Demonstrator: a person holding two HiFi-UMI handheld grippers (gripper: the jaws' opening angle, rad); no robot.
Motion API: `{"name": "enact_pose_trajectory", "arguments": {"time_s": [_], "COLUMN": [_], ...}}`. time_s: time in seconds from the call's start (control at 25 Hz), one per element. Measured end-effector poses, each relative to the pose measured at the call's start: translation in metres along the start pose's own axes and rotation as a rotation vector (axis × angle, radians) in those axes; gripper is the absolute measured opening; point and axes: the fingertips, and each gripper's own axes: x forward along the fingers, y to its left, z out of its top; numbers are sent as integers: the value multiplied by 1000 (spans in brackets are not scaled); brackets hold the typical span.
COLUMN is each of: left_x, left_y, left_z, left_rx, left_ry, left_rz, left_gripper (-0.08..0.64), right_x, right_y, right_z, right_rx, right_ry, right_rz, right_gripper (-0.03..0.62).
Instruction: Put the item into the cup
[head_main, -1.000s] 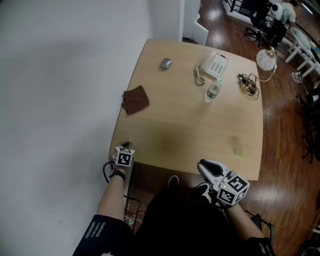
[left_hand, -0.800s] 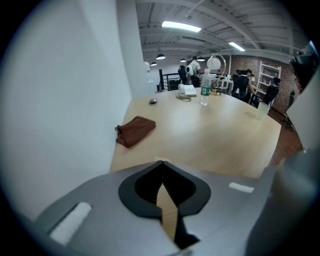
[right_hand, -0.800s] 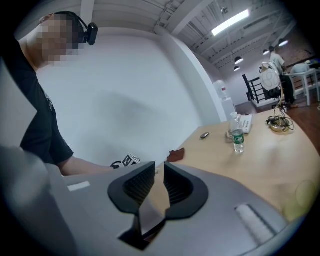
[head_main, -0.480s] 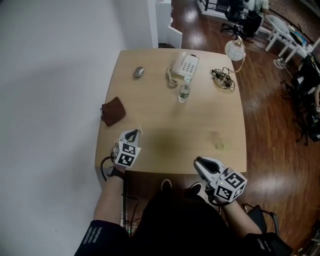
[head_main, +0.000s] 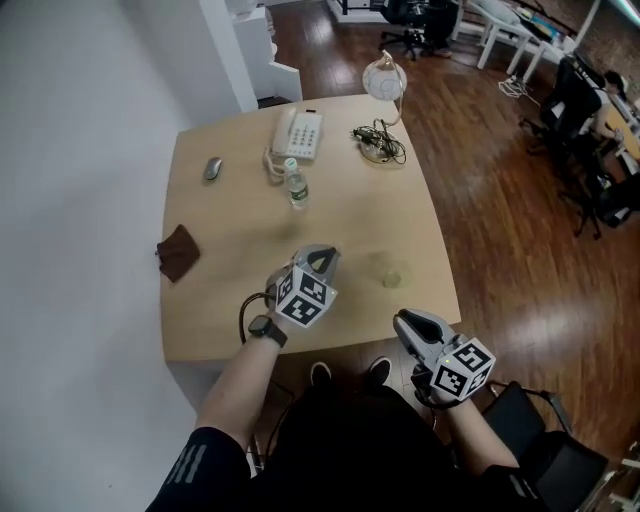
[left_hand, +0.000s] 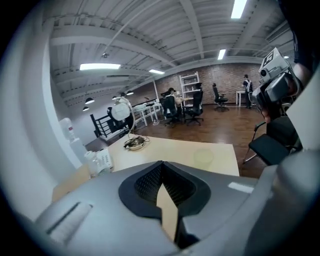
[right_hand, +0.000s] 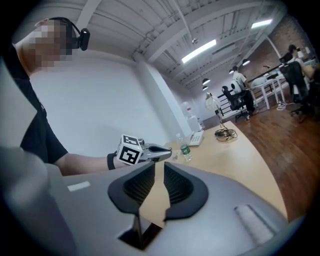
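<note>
Worktop of pale wood (head_main: 350, 210) stands against a white wall, with dark plank floor around it and office chairs and white desks further back; on it lie a white desk telephone (head_main: 298, 133), a clear plastic water bottle (head_main: 296, 186), a grey computer mouse (head_main: 212, 168) and a brown folded cloth (head_main: 178, 252); a white globe lamp (head_main: 384, 78) stands at the far edge; the pale translucent cup (head_main: 391, 272) sits near the right edge, just right of my left gripper (head_main: 322, 256), whose fingers are pressed together on nothing; my right gripper (head_main: 404, 322) hangs at the near edge, short of the cup, its fingers a narrow slit apart and empty.
</note>
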Motion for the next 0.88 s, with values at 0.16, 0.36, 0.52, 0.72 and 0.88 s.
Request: {"name": "enact_pose_trajectory", "arguments": {"time_s": [0.16,0.36,0.52,0.72,0.88], "left_x": [52,108,140,157,160], "left_y": [-58,-112,-140,-165,-175], "left_z": [30,29,19,-1,-4], "left_rx": [77,123,135,141,136], "left_ry": [14,91,177,271,285], "left_rz": [-107,-200,-242,-285,-311], "left_gripper": [-5,-5,-5,4,37], "right_x": [-34,-69,-93,-115,-119], "right_y": [-32,-63,-86,-107,-116], "right_z": [-1,-5,-8,-10,-10], "right_rx": [33,65,80,97,105], "right_ry": [-29,-53,-49,-50,-48], "right_rz": [-56,-98,-118,-135,-132], "right_gripper": [66,66,66,66,66]}}
